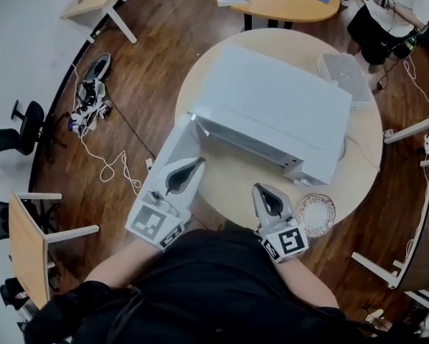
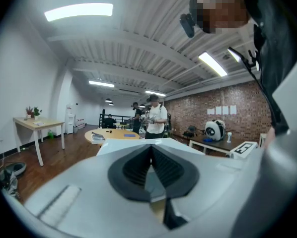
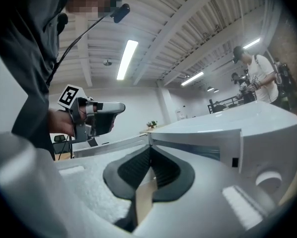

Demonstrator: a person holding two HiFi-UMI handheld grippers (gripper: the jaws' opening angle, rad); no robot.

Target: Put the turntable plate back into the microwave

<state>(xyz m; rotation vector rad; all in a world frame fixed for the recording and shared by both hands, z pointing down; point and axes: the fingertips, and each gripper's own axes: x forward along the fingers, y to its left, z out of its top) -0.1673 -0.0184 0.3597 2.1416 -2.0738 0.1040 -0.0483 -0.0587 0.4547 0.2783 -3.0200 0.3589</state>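
turntable plate (image 1: 316, 215): round, patterned rim, flat, near microwave (image 1: 275, 110) | microwave: white, door open

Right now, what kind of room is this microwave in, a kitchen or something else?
Likely an open office or lab, not a kitchen: the microwave sits on a round table over wood flooring, with an office chair, loose cables and a brick wall.

Even, dim ceiling strip lights (image 2: 79, 11); gripper views heavily fisheye-bent, dark at corners, foreground soft.
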